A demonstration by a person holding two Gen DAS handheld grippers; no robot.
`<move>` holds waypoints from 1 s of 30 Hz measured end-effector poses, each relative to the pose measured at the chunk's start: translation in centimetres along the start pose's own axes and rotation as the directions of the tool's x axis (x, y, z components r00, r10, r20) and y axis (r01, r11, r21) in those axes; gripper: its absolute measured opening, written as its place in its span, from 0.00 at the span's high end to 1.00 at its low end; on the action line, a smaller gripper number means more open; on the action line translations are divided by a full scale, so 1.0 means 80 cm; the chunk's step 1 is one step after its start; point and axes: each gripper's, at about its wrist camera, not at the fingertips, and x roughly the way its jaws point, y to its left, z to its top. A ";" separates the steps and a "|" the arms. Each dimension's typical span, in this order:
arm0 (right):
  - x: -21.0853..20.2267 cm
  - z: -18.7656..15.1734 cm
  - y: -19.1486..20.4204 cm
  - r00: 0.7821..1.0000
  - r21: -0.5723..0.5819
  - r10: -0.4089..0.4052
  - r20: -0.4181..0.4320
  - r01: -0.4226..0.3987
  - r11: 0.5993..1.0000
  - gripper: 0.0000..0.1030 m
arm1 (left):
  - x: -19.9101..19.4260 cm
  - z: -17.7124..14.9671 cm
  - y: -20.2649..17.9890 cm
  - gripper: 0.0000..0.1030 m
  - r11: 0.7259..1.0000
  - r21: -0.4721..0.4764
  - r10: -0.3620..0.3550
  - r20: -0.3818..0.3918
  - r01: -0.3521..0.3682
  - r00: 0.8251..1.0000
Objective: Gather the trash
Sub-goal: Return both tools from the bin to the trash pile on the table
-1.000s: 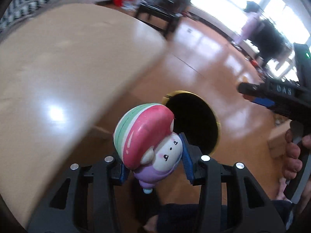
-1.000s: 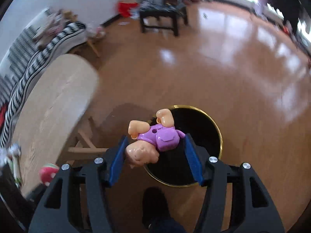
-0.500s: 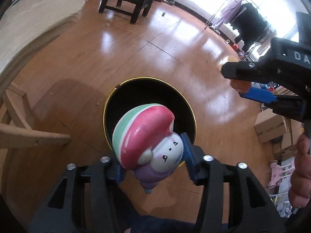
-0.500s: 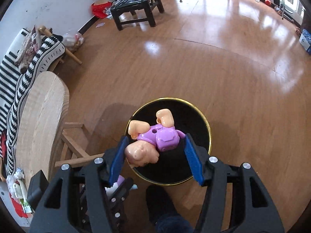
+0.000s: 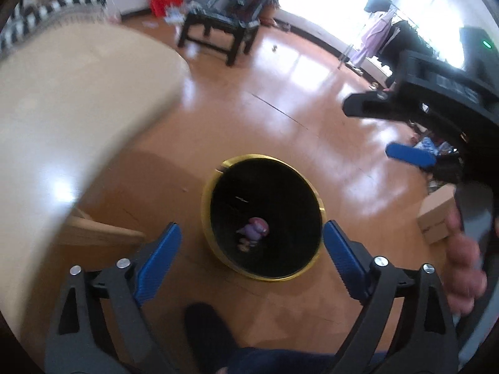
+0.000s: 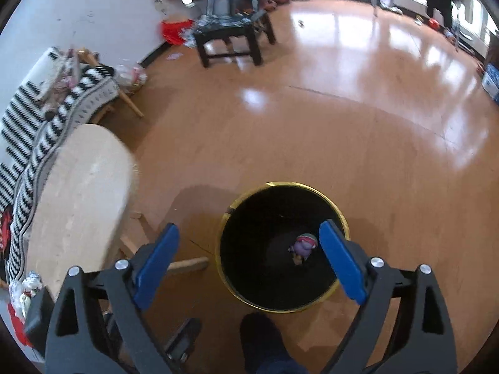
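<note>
Two grippers hang over the floor, each with its blue-padded fingers spread wide and nothing between them. The left gripper (image 5: 249,255) has its pads (image 5: 157,260) flanking a round black bin with a gold rim (image 5: 263,275) that stands on the wooden floor (image 5: 280,93) below. The right gripper (image 6: 246,258) is likewise splayed above the same bin (image 6: 280,307), its right pad overlapping the rim in that view. Down at the bottom of the bin lie the toys: a small purple figure with a pink-and-green cap (image 5: 254,229), and a smaller pale-coloured piece just beside it, too small to make out. From the right wrist the purple figure (image 6: 304,243) shows near the bin's right wall. A pale wooden table (image 5: 62,109) stands to the left of the bin, apart from it. A dark shoe (image 6: 265,336) is planted just in front of the bin.
</note>
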 end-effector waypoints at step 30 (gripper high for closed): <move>-0.056 -0.285 0.605 0.852 -0.658 0.432 -0.296 -0.510 0.553 0.07 | -0.472 -0.265 0.452 0.10 0.610 -0.628 0.669 0.081 -0.483 0.739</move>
